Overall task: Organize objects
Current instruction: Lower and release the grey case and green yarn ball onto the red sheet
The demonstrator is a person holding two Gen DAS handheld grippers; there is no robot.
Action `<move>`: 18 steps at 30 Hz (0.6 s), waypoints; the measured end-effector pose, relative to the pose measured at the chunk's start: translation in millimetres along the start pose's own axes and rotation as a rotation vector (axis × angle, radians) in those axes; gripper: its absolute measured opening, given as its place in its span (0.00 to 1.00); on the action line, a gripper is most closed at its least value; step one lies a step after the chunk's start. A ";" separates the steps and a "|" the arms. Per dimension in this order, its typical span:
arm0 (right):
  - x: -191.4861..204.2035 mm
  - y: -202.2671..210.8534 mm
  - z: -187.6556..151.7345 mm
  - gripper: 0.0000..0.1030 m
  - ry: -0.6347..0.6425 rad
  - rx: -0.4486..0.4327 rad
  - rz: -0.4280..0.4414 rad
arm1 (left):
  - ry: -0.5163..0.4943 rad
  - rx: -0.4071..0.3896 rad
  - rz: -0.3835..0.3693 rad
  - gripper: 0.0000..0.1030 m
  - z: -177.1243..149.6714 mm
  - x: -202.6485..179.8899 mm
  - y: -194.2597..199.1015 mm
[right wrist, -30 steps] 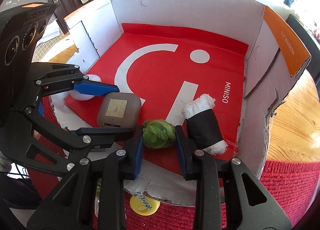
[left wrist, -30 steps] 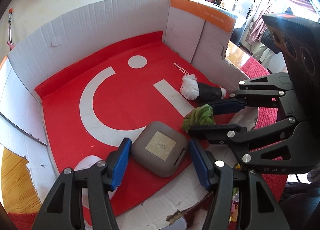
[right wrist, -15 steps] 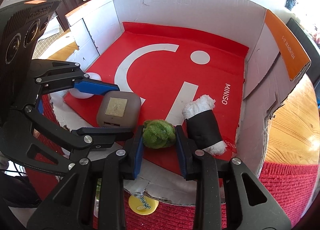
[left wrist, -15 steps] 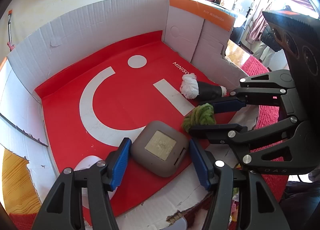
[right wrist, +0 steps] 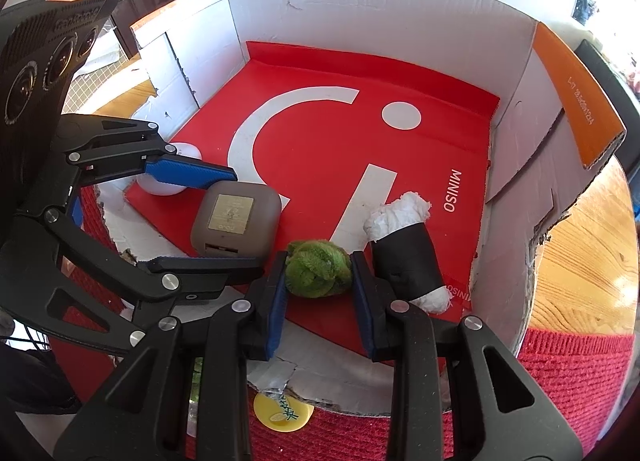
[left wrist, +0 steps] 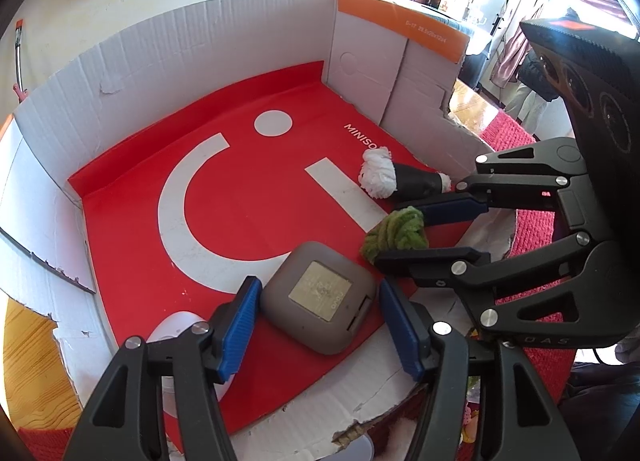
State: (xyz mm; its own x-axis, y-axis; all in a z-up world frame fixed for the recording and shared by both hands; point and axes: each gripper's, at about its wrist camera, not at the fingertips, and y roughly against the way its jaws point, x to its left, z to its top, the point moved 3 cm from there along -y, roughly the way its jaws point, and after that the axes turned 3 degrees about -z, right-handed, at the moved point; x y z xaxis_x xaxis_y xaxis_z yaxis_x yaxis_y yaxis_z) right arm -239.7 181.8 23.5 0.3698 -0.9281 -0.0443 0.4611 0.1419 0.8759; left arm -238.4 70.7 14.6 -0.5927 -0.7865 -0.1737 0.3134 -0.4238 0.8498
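Note:
A grey square case lies on the red floor of a cardboard box. My left gripper is open, with one jaw on each side of the case. A green yarn ball sits between the blue pads of my right gripper, which is shut on it, low over the floor. A black roll with white ends lies right of the ball.
A white round object lies at the box's near left corner, partly hidden by my left gripper. A yellow lid lies outside the box on a red mat. A wooden table shows at the right.

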 end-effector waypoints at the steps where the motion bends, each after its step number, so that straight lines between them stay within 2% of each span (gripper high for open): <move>1: -0.2 0.2 -0.1 0.28 0.001 0.001 0.000 | 0.000 0.000 0.001 0.62 0.0 0.1 0.0; 18: -2.6 -2.1 1.5 0.28 0.004 0.002 -0.002 | -0.006 -0.005 -0.001 0.65 -0.3 -1.2 6.0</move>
State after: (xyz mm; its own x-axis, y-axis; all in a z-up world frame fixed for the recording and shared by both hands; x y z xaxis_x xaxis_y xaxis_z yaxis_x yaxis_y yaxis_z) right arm -242.9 183.4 22.5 0.3717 -0.9271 -0.0480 0.4600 0.1390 0.8770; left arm -235.6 69.0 19.8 -0.5973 -0.7834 -0.1721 0.3165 -0.4274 0.8468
